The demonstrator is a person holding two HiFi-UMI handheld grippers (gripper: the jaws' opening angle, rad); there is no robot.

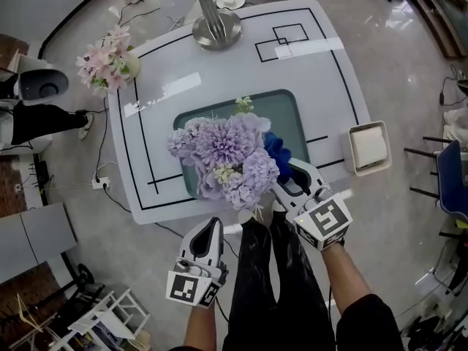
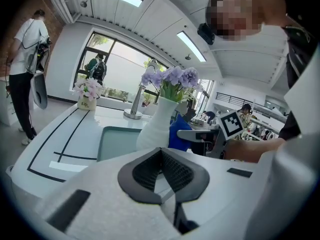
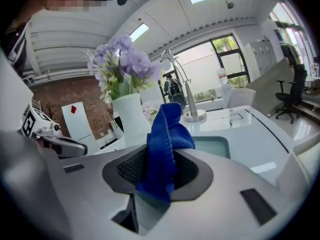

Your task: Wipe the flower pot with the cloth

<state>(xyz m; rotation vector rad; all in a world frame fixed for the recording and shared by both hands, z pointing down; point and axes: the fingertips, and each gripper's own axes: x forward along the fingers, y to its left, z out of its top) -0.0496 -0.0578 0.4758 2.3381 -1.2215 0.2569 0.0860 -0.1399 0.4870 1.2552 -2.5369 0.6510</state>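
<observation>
The flower pot (image 2: 156,128) is a tall white vase of purple flowers (image 1: 223,156) standing on the teal inset of the white table (image 1: 314,72). In the head view the blooms hide the pot. My right gripper (image 1: 285,172) is shut on a blue cloth (image 3: 164,136), which it holds up just right of the pot (image 3: 131,121). Whether cloth and pot touch cannot be told. The cloth (image 2: 180,131) shows beside the pot's right flank. My left gripper (image 1: 210,229) hangs shut and empty off the table's near edge, its jaws (image 2: 162,159) pointing at the pot.
A small pot of pink flowers (image 1: 108,61) stands at the table's far left corner and a metal stand (image 1: 216,26) at the far edge. A white square tray (image 1: 368,146) sits off the right edge, and a chair (image 1: 452,178) further right. The person's legs (image 1: 270,284) stand against the near edge.
</observation>
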